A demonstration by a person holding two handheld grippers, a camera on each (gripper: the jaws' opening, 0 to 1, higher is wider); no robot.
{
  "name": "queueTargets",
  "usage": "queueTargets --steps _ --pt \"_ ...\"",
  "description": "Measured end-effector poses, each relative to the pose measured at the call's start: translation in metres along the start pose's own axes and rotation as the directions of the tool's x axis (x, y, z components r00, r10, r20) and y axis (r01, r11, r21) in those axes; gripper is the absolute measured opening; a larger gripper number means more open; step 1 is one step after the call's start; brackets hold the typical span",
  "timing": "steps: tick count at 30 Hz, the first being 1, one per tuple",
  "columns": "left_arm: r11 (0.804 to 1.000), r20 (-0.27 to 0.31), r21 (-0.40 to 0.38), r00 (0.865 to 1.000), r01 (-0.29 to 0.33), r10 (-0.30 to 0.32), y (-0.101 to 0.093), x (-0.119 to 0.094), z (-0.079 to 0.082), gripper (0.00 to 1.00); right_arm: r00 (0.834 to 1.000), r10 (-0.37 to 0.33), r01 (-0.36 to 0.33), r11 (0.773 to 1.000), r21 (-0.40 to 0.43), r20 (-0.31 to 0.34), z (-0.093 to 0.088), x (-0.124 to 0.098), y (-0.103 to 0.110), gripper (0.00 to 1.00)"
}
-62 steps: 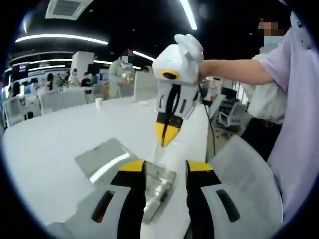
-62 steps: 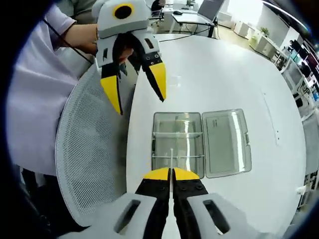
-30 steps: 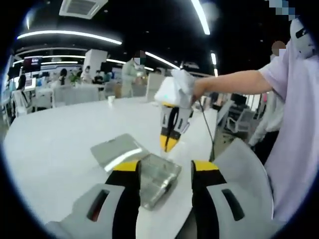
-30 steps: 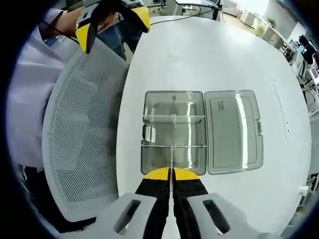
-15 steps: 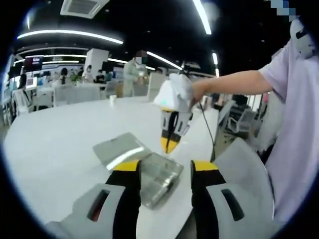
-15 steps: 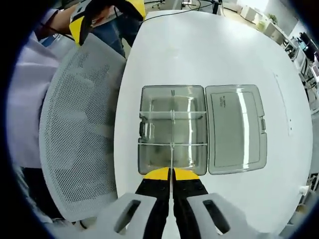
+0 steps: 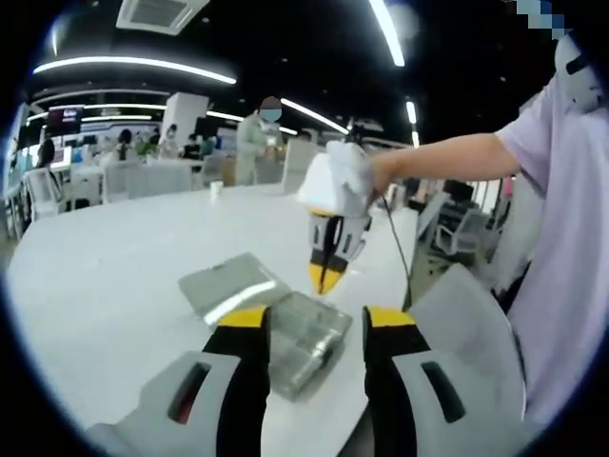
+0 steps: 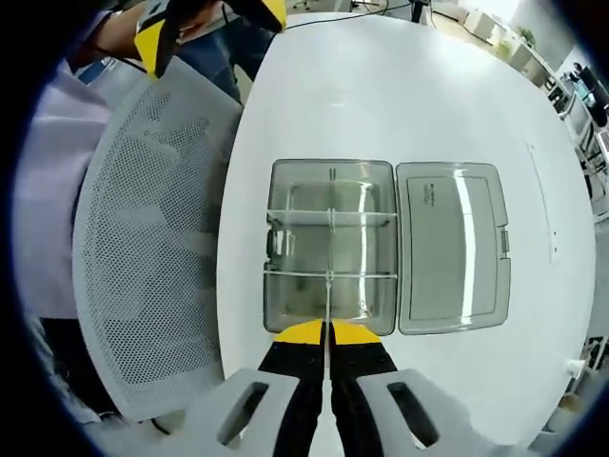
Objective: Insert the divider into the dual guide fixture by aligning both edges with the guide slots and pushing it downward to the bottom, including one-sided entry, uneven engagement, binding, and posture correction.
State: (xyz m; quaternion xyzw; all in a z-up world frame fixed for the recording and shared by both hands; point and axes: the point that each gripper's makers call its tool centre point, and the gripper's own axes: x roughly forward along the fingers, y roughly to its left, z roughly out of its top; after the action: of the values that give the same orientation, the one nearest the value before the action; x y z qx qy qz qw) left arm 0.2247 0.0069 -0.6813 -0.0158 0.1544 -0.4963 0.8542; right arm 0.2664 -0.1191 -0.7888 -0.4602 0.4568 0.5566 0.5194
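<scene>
A clear plastic box (image 8: 329,249) lies on the white table (image 8: 381,105), its lid (image 8: 454,249) folded open to the right. Two clear cross dividers sit inside it. My right gripper (image 8: 327,329) hangs over the box's near edge, shut on a thin clear divider (image 8: 327,297) seen edge-on along the box's middle line. In the left gripper view the right gripper (image 7: 324,279) points down just above the box (image 7: 304,343). My left gripper (image 7: 314,322) is open and holds nothing, back from the box. The left gripper (image 8: 209,24) shows at the top of the right gripper view.
A white mesh chair (image 8: 143,248) stands against the table edge left of the box. A person's arm (image 7: 447,157) holds the right gripper. The open lid (image 7: 228,284) lies beyond the box. More tables, chairs and people fill the far room.
The right gripper has moved over the box with the divider, its tips now closer to it. The left gripper has drawn back from the box, still open.
</scene>
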Motion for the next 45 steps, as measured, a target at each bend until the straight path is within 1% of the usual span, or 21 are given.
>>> queueTargets --steps 6,9,16,17,20,21,25,30,35,40,41,45 --pt "1.0 0.0 -0.001 1.0 -0.001 0.001 0.001 0.0 0.0 0.36 1.0 0.009 -0.009 1.0 0.004 0.003 0.002 0.0 0.0 0.0" --pt "1.0 0.002 -0.003 1.0 -0.004 0.004 0.002 -0.001 0.0 0.36 1.0 0.001 -0.001 1.0 0.003 -0.001 0.001 0.002 -0.002 0.0" --pt "1.0 0.004 -0.005 1.0 -0.008 0.008 0.004 -0.002 0.0 0.36 1.0 0.008 -0.008 1.0 0.001 -0.022 -0.001 0.004 -0.002 0.0" --pt "1.0 0.005 -0.004 1.0 -0.01 0.01 0.005 -0.001 0.001 0.36 0.999 0.0 -0.001 1.0 -0.009 -0.032 -0.001 0.005 -0.003 0.0" --pt "1.0 0.006 -0.004 1.0 -0.01 0.01 0.005 -0.001 0.001 0.36 0.999 0.006 -0.006 1.0 -0.006 -0.045 0.0 0.008 -0.002 0.0" --pt "1.0 0.006 -0.003 1.0 -0.011 0.011 0.005 -0.001 0.002 0.36 0.998 -0.007 0.006 1.0 -0.017 -0.063 -0.001 0.009 -0.004 0.0" --pt "1.0 0.009 -0.004 1.0 -0.009 0.009 0.006 -0.001 0.003 0.35 0.997 0.006 -0.006 1.0 -0.01 -0.071 0.002 0.012 -0.003 0.0" --pt "1.0 0.016 -0.004 1.0 -0.014 0.015 0.007 -0.002 0.005 0.35 0.998 0.014 -0.014 1.0 0.007 -0.062 0.0 0.013 -0.005 0.0" --pt "1.0 0.015 -0.004 1.0 -0.015 0.015 0.008 -0.003 0.004 0.35 0.998 0.029 -0.028 0.999 0.014 -0.062 0.0 0.015 -0.002 0.0" --pt "1.0 0.018 -0.005 1.0 -0.016 0.016 0.008 -0.003 0.005 0.35 0.998 0.024 -0.023 1.0 0.018 -0.058 -0.002 0.018 -0.004 0.0" --pt "1.0 0.017 -0.004 1.0 -0.016 0.016 0.009 -0.003 0.004 0.35 0.998 0.032 -0.031 0.999 0.026 -0.055 -0.002 0.019 -0.002 0.0" --pt "1.0 0.015 -0.007 1.0 -0.014 0.014 0.009 -0.002 0.004 0.35 0.998 0.033 -0.031 0.999 0.024 -0.057 -0.003 0.02 -0.003 0.0"
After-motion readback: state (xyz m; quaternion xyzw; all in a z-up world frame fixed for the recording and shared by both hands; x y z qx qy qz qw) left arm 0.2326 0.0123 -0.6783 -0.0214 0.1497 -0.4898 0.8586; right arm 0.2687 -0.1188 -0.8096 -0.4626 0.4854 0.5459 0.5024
